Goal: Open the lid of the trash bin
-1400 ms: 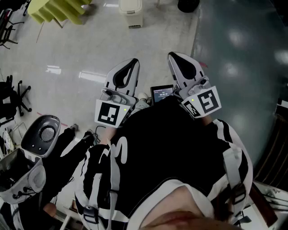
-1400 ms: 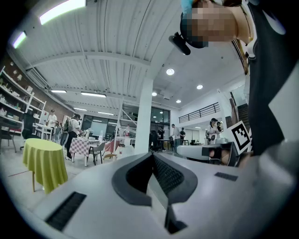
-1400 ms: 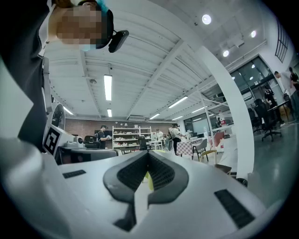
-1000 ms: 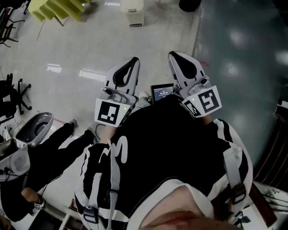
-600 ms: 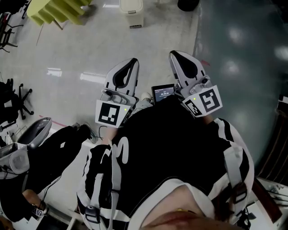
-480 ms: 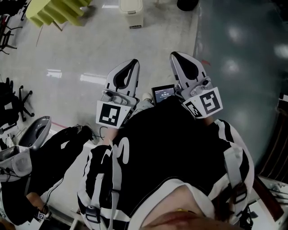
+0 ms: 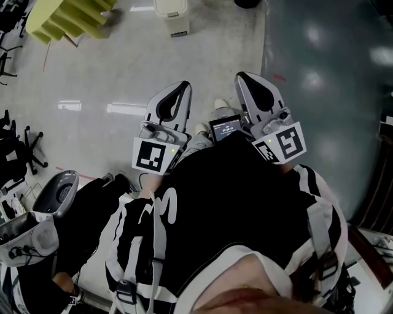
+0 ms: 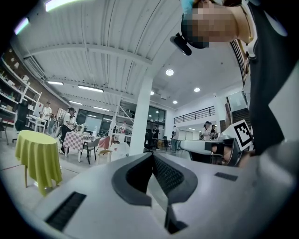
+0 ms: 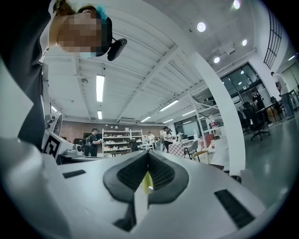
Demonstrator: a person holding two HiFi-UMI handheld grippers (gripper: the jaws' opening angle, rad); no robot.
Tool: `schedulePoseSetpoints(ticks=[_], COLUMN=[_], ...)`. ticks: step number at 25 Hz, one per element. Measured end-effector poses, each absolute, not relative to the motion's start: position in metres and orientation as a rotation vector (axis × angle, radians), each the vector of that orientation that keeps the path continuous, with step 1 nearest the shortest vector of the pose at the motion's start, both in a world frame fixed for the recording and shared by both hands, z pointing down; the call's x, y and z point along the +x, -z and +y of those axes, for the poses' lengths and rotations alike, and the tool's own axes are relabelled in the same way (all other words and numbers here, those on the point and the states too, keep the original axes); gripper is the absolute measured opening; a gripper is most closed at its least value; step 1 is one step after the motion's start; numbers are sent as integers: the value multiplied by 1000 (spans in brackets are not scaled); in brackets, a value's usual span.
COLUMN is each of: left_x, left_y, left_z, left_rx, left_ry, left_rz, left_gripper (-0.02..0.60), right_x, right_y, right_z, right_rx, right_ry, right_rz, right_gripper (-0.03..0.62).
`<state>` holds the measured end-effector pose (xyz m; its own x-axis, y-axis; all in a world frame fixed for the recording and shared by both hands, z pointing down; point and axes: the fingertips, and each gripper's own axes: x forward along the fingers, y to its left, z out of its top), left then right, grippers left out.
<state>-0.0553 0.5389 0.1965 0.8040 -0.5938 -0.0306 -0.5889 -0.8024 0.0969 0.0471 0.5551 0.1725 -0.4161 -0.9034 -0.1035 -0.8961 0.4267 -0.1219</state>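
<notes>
Open floor [image 7: 116, 73] separates the far trash bin [image 7: 171, 13] from the left tool [image 7: 178, 89] and right tool [image 7: 247, 80], both pressed together.

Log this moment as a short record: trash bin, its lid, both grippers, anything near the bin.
trash bin: on the floor, far ahead, at the head view's top edge
lid: looks shut
left gripper: jaws together, empty, near the person's body
right gripper: jaws together, empty, beside a small screen
contact with bin: none
near the bin: yellow-draped table, to its left
</notes>
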Motion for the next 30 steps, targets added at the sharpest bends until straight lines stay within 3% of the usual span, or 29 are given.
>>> schedulePoseSetpoints(ticks=[30], left_x=[-30], left_y=[-185], left_z=[413], left_rx=[2904], left_ry=[75], left_rz=[-1079], left_gripper=[8], right_x=[79], right_y=[-174], right_z=[420], right_rx=[-1532], right_ry=[128], right_rz=[2570], right_gripper=[9])
